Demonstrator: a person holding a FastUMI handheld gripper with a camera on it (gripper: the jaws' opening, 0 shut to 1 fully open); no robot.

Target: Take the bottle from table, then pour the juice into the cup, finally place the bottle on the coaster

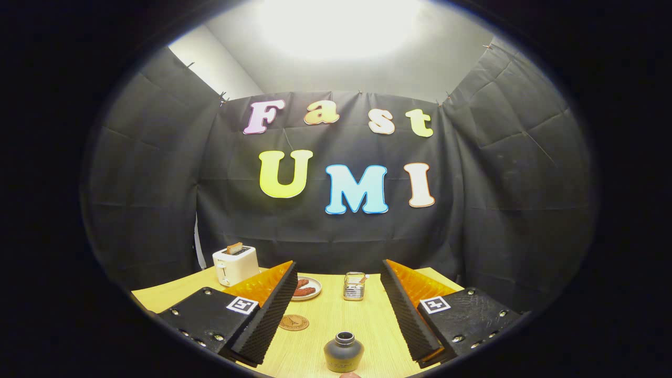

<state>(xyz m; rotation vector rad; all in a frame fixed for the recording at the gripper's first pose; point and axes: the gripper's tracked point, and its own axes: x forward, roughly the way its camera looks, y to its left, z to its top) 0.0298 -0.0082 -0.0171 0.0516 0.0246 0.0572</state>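
Pale yellow wood-grain tabletop [362,325], lit from a bright ceiling light overhead; black cloth walls close the booth on three sides, with a strip of white wall showing at the upper left.

Nearest: small dark grey round-bodied bottle [344,353], upright, open mouth upward, standing at the tabletop's near edge. It sits between the two fingers, low in the gap, touching neither.

Gripper [338,307]: jaws spread wide apart, holding nothing. Each finger has a black ribbed pad with an orange backing and a black mount bearing a square marker; left finger pad [265,320], right finger pad [407,315].

Just beyond the bottle, beside the left finger's inner face: flat round brown coaster [294,322], bare, lying on the tabletop.

Farther, toward the far edge: small clear glass cup [355,286], upright, roughly mid-gap; contents cannot be told. Left of it, a white round plate [313,292] carrying reddish-brown food pieces, partly hidden by the left finger's tip.

Far left corner: white two-slot toaster [235,264] with a slice of toast standing up in it.
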